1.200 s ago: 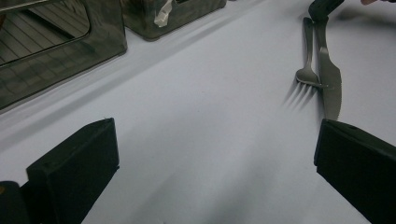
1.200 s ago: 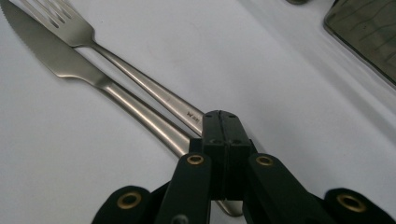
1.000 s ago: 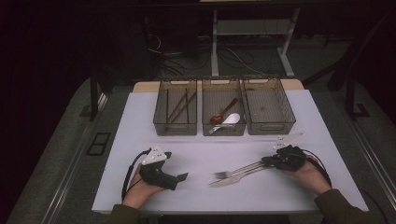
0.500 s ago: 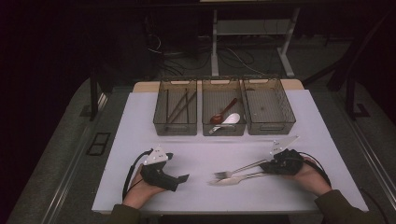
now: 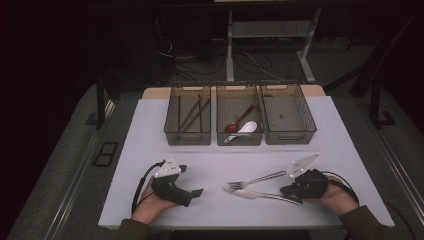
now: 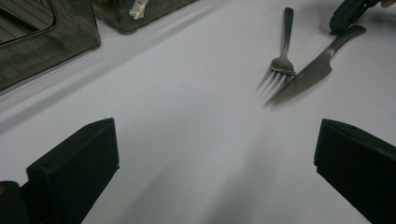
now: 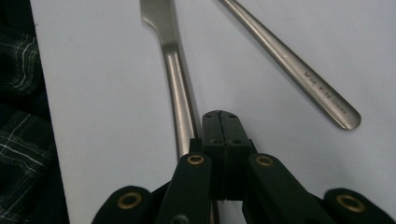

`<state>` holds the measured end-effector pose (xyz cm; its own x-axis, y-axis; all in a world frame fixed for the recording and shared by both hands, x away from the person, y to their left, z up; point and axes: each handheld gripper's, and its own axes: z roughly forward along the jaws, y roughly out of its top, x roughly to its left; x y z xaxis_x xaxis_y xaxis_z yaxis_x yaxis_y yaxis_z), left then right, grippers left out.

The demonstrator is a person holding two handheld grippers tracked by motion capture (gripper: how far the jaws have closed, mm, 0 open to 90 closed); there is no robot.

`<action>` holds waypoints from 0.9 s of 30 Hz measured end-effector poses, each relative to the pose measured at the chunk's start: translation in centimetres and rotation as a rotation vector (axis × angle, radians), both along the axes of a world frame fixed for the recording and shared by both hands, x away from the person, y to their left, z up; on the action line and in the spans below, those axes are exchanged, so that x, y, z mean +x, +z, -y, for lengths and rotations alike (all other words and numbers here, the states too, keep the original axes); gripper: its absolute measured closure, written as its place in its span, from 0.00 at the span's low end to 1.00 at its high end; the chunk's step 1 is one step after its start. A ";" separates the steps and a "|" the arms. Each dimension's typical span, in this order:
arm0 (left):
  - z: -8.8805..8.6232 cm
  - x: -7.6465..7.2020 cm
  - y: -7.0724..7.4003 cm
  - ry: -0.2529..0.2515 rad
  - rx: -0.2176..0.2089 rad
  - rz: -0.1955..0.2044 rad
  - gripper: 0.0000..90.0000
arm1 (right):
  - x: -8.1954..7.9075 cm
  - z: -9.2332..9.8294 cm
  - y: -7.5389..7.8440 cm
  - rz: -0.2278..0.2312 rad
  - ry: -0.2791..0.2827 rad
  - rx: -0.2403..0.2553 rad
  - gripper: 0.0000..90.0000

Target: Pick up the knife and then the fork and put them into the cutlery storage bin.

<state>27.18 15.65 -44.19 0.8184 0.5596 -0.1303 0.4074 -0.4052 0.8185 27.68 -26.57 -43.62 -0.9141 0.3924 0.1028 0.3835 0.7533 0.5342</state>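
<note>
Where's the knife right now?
In the high view the knife lies on the white table at front right, just nearer than the fork, its handle by the right gripper.

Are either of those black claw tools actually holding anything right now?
No. The right gripper is shut on nothing, beside the steel table knife's handle; the left gripper stands open over bare white table.

1. The worktop (image 5: 150, 150) is a flat white surface.
2. Three dark bins stand side by side along its far edge; the middle bin (image 5: 239, 122) serves as landmark.
3. The left bin (image 5: 188, 120) and the right bin (image 5: 288, 117) flank it, just beside it.
4. Nearer than the middle bin lie a fork (image 5: 256, 180) and a knife (image 5: 265, 195), with the knife blade touching the fork tines.
</note>
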 end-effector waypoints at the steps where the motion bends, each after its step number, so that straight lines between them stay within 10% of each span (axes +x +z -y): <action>1: 0.0 0.0 0.0 -0.002 -0.001 0.000 0.00 | 0.0 0.0 0.0 0.002 0.000 -0.002 1.00; 11: 0.3 0.0 -0.2 -0.029 0.008 0.001 0.00 | -0.2 -0.7 2.3 -0.002 0.021 0.004 0.82; 27: 0.5 0.1 -0.4 -0.048 0.026 -0.005 0.00 | 0.6 -6.2 2.6 -0.032 0.155 -0.268 0.79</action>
<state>27.25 15.18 -44.56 0.8440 0.5226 -0.1205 0.3908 -0.4454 0.8055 28.28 -20.33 -41.04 -0.9631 0.2654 0.0440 0.2661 0.9165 0.2987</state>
